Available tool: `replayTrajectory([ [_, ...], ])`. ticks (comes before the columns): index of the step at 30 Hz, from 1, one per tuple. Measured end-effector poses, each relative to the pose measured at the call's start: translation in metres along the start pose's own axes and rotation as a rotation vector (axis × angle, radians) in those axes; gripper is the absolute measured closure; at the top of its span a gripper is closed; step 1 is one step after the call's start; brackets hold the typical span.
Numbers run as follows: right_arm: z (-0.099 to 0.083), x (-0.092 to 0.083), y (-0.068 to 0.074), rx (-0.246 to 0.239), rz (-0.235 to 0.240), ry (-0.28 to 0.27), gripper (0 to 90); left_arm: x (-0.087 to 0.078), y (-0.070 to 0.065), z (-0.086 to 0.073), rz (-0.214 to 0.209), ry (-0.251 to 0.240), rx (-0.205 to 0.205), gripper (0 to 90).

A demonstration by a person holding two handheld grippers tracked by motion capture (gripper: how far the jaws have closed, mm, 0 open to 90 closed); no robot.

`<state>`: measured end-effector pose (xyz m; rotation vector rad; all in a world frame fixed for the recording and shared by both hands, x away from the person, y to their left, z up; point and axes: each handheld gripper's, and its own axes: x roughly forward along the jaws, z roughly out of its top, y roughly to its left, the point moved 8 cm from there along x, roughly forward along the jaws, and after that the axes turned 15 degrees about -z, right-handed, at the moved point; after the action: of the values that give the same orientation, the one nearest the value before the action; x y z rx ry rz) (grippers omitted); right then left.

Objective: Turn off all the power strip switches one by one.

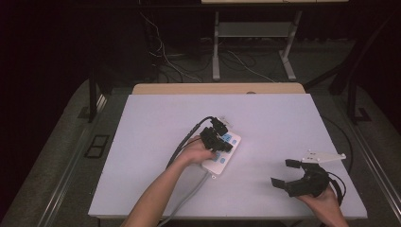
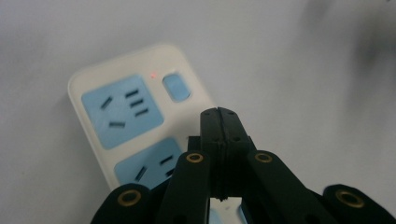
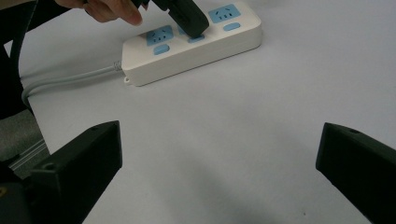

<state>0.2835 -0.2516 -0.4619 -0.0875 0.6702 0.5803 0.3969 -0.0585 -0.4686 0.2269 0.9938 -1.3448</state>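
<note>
White power strip (image 1: 222, 152) w/ blue sockets sits near the middle of the worktop (image 1: 156, 118), angled, its grey cord (image 1: 189, 194) running off toward the near edge. Left tongs (image 1: 218, 142) are down on top of it. In the left gripper view the left tongs' jaws are clenched tight together, nothing between them afaict, tips over the strip right next to a blue switch button (image 2: 176, 87). Tiny red light (image 2: 152, 73) glows beside that button. One full socket (image 2: 122, 111) shows, the next one (image 2: 149, 168) is half hidden behind the jaws, and the rest of the strip is cut off at the bottom of that view. Can't tell if the tips actually touch the strip or just hang above it.

Right tongs (image 1: 286, 174) are well apart from the strip, over the near right part of the worktop, jaws spread wide, holding nothing. Grey three-cornered plate (image 1: 324, 157) sticks up on top of them. In the right gripper view the strip (image 3: 191, 46) is farther off, and the left tongs (image 3: 187, 18) come down onto its middle, covering a socket there. The person's left hand (image 3: 114, 9) is cut off at the top edge, so the grip on the tool is hard to make out. Room around the worktop is rly dark; some cables (image 1: 165, 56) on the floor behind, not much else readable.
</note>
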Motion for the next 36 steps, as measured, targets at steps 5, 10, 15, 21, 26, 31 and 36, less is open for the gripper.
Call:
replayTrajectory([
  [5, 0.001, -0.001, 0.000, 0.002, -0.002, -0.007, 0.3, -0.006, -0.003, 0.003, 0.015, -0.003, 0.013, 89.6],
  [10, 0.001, -0.001, 0.000, 0.000, -0.003, -0.009, 0.3, -0.013, -0.003, 0.007, 0.009, -0.030, 0.011, 89.5],
  [15, 0.001, -0.001, -0.001, 0.000, -0.005, -0.011, 0.3, -0.022, -0.001, 0.013, 0.006, -0.052, 0.014, 89.5],
  [21, 0.001, -0.001, 0.000, 0.000, -0.006, -0.011, 0.3, -0.025, 0.000, 0.020, 0.005, -0.053, 0.021, 89.5],
  [26, 0.001, -0.002, -0.001, 0.002, -0.006, -0.010, 0.3, -0.026, 0.002, 0.026, 0.005, -0.048, 0.027, 89.5],
  [31, 0.001, -0.002, -0.001, 0.001, -0.007, -0.011, 0.3, -0.021, 0.006, 0.031, 0.004, -0.041, 0.026, 89.5],
  [36, 0.001, -0.002, -0.001, 0.001, -0.006, -0.011, 0.3, -0.015, 0.011, 0.034, 0.007, -0.032, 0.022, 89.4],
])
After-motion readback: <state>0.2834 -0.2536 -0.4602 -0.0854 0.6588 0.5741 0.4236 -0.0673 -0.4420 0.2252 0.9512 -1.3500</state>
